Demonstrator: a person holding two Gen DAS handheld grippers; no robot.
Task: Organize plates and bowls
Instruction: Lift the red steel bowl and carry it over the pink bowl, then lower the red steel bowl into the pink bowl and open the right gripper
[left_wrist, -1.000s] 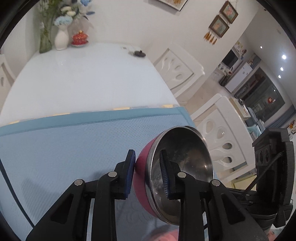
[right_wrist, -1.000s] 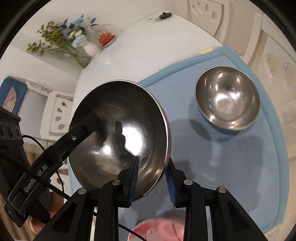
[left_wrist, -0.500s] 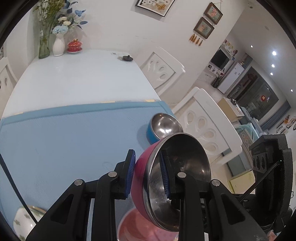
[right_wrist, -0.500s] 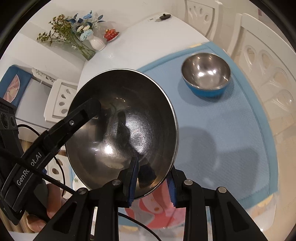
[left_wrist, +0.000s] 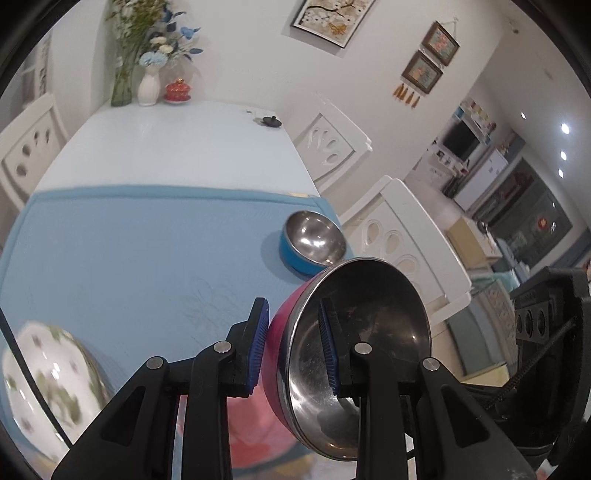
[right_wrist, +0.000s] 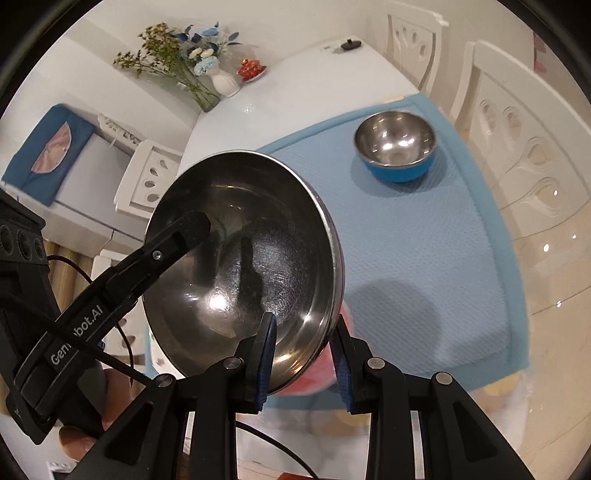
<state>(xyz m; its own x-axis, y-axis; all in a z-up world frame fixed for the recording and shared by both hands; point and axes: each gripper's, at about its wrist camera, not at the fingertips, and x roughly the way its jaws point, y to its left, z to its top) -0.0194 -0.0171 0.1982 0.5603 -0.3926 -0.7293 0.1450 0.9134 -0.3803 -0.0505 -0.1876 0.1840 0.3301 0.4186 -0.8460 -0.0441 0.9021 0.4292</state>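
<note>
My left tongs (left_wrist: 293, 349) are clamped on the rim of the pink bowl (left_wrist: 362, 332), one blue pad against its pink outer wall and the other inside against the steel lining. My right tongs (right_wrist: 303, 356) grip the same bowl (right_wrist: 240, 266) at another part of its rim, again with one pad inside and one outside. The bowl hangs tilted between the two, off the surface and above the near part of the blue mat (left_wrist: 129, 251). In the right wrist view the left tongs' black finger (right_wrist: 173, 236) reaches over the far rim into the bowl.

Further out, a blue bowl (left_wrist: 312, 242) with a steel inside stands upright on the mat near its far right corner, well apart from the held one. A white plate with green flowers (left_wrist: 44, 387) lies at the mat's near left, blurred. Below the held bowl something pink shows, too blurred to name. The mat covers the near half of the white desk (left_wrist: 166, 144), with vases of flowers (left_wrist: 147, 55) at its far end.
</note>
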